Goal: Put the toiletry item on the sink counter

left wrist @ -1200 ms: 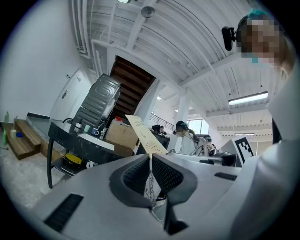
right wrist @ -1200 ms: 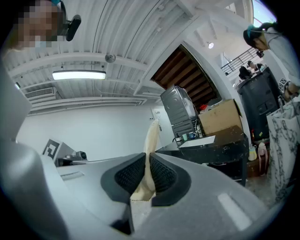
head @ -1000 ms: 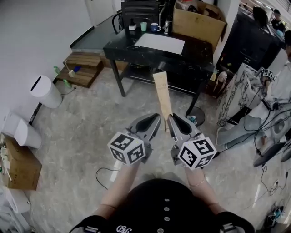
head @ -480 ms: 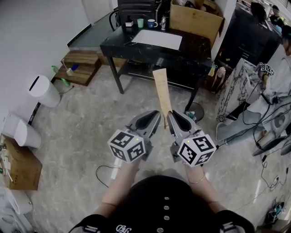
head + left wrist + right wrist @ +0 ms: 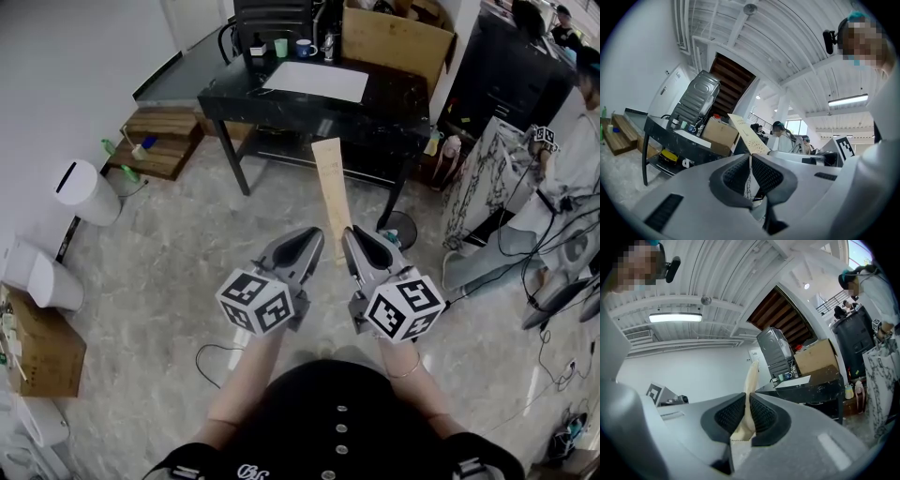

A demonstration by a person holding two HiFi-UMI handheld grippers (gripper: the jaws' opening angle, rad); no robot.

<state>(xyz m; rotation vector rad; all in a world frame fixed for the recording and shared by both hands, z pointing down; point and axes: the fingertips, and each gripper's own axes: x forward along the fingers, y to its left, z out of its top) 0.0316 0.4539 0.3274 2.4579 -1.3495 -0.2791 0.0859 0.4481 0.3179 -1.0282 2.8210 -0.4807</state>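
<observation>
The toiletry item (image 5: 331,187) is a long, flat beige packet that sticks out forward over the marble floor. My right gripper (image 5: 351,236) is shut on its near end. In the right gripper view the packet (image 5: 751,376) stands edge-on, pinched between the black ribbed pads (image 5: 761,414) of that gripper (image 5: 747,401). My left gripper (image 5: 313,236) hangs beside the right one at the same height, its jaws shut with nothing in them. In the left gripper view the packet (image 5: 746,135) shows just past that gripper (image 5: 750,161), not touching it.
A black table (image 5: 412,94) stands ahead with a white sheet (image 5: 317,81), cups (image 5: 281,47) and a cardboard box (image 5: 394,37). Wooden steps (image 5: 159,141) and white bins (image 5: 84,192) line the left wall. A person (image 5: 572,159) and floor cables (image 5: 553,375) are at the right.
Both grippers keep their pose and the packet stays held. Only the head view has drifted a little, so the table sits slightly further left.
</observation>
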